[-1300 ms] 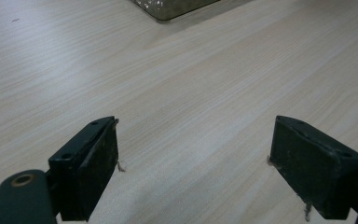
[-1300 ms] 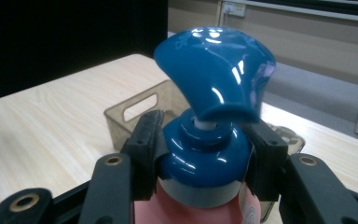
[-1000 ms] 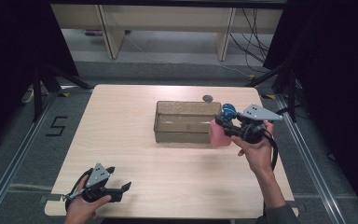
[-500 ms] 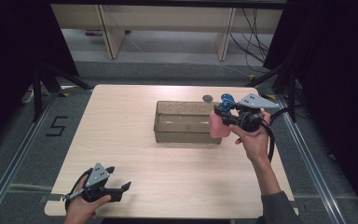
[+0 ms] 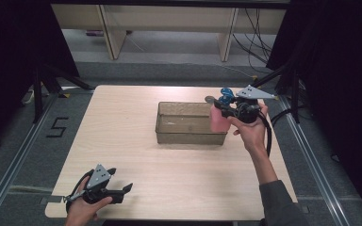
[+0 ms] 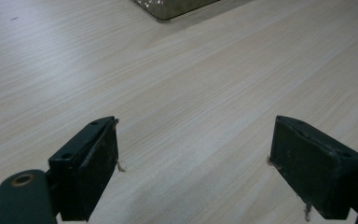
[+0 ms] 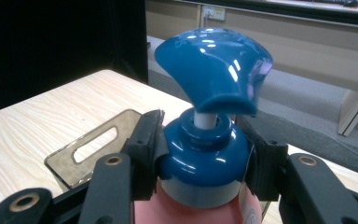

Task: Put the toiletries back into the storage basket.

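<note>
Right gripper [image 5: 222, 109] clamped on pink bottle [image 5: 218, 121] at bin's [image 5: 188, 123] right end — left gripper [image 5: 118, 187] wide open, empty, lower left.

A light wood-grain table [image 5: 136, 141] stands on a grey floor [image 5: 23, 155], where a "5" [image 5: 56, 127] is marked in black tape to its left and metal rails [image 5: 9, 174] run along both sides. Beyond it stands pale wooden furniture [image 5: 113, 28], with cables [image 5: 254, 28] hanging at the right. Black curtains [image 5: 14, 42] close both sides; lighting is even, from above.
</note>
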`<act>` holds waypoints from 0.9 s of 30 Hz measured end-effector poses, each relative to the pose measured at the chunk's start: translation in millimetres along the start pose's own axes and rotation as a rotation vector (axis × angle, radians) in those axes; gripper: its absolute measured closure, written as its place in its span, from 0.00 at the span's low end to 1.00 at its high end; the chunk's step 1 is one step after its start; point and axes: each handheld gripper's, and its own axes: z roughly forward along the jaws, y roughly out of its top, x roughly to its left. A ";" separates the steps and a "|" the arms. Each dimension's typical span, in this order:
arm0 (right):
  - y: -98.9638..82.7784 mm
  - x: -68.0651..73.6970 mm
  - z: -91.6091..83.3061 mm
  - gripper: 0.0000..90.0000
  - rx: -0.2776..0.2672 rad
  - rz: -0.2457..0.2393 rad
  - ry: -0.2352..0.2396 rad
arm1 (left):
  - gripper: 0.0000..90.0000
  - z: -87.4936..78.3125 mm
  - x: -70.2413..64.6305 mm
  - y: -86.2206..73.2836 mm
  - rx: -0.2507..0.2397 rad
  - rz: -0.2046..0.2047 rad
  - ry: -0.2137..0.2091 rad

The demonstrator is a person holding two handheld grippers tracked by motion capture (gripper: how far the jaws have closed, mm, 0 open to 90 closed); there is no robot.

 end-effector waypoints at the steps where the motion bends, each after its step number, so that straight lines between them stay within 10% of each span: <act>1: 0.1 -1.5 1.4 0.60 0.001 -0.013 -0.005 | 0.17 0.0 0.0 0.0 0.000 0.000 0.000; 27: -23.4 -14.3 42.9 0.60 0.038 0.021 -0.009 | 0.17 -0.6 -0.2 0.7 -0.005 0.003 -0.007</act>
